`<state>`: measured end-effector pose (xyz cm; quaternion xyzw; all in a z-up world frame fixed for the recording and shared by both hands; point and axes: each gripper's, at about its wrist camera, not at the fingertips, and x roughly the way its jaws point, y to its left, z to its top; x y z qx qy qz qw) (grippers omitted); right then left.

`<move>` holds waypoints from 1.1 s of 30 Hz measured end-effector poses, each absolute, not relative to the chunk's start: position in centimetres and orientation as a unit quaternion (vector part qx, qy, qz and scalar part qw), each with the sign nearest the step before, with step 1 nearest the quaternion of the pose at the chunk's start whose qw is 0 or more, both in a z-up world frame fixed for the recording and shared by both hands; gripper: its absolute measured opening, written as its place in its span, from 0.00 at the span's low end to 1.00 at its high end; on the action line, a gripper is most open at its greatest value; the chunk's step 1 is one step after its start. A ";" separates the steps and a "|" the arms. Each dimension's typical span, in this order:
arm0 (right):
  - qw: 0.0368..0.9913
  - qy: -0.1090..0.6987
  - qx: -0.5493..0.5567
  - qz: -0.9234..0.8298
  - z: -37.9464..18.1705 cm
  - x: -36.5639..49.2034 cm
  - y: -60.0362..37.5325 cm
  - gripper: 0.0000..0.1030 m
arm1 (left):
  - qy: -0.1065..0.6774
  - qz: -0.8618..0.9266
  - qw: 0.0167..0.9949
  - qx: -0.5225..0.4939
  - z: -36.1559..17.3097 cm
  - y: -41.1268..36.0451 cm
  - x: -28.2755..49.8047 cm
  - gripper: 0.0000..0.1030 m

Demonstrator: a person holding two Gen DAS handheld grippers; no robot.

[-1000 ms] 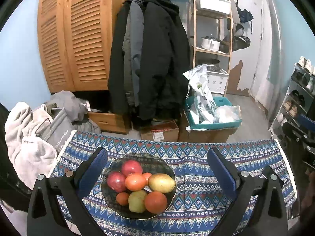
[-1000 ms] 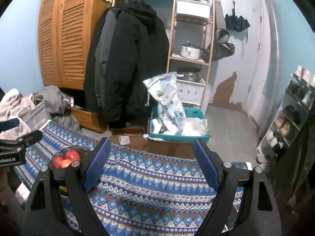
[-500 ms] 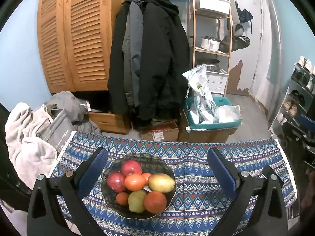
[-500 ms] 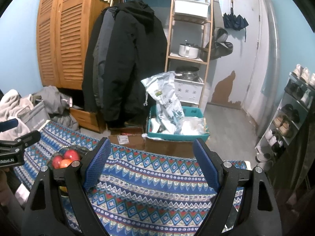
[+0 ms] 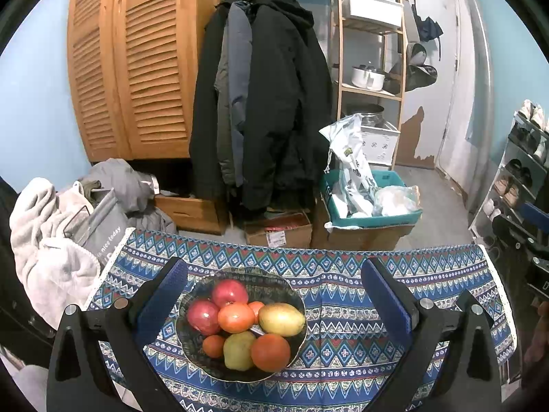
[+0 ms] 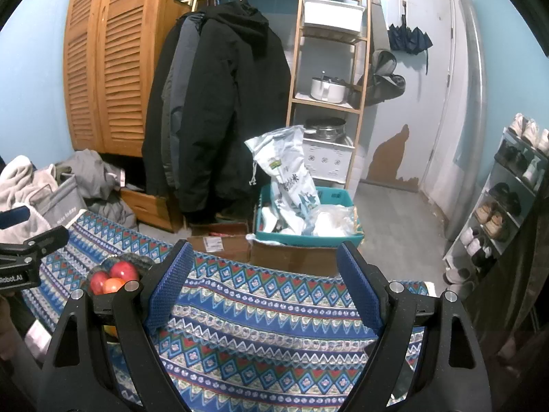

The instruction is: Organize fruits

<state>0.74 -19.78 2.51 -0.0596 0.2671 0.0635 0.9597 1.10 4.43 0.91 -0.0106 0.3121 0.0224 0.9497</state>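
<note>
We see the left tongs [image 5: 274,295] spread wide above a dark bowl [image 5: 295,295] of fruits [image 5: 245,322], holding nothing. The bowl sits toward the left side of the tabletop [image 5: 377,343], which is covered in a blue patterned cloth. In it we count two red apples, a yellow mango, a pale pear and several orange fruits. The right tongs [image 6: 264,281] also stand wide and empty over bare cloth toward the tabletop's right side, well apart from the bowl.
</note>
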 end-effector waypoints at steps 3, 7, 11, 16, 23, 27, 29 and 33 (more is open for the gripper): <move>0.960 0.267 -0.060 0.064 2.5 0.7 -19.8 0.82 | 0.311 0.023 0.950 -0.010 0.9 4.5 1.1 0.99; 0.959 0.268 -0.060 0.064 2.5 0.7 -19.8 0.82 | 0.310 0.020 0.951 -0.010 1.0 4.3 1.0 0.99; 0.960 0.268 -0.060 0.064 2.5 0.7 -19.8 0.82 | 0.311 0.019 0.950 -0.012 1.1 4.3 1.0 0.99; 0.959 0.268 -0.061 0.064 2.5 0.7 -19.8 0.82 | 0.317 0.024 0.948 -0.008 1.1 4.2 1.0 0.99; 0.959 0.268 -0.060 0.063 2.5 0.7 -19.8 0.82 | 0.331 0.026 0.943 -0.018 0.7 4.4 1.3 0.99; 0.959 0.268 -0.061 0.064 2.5 0.7 -19.9 0.82 | 0.333 0.025 0.942 -0.021 0.7 4.6 1.4 0.99; 0.959 0.268 -0.061 0.064 2.5 0.7 -19.9 0.82 | 0.331 0.026 0.943 -0.021 0.7 4.6 1.3 0.99; 0.959 0.268 -0.061 0.064 2.5 0.7 -19.9 0.82 | 0.328 0.024 0.944 -0.015 0.7 4.4 1.2 0.99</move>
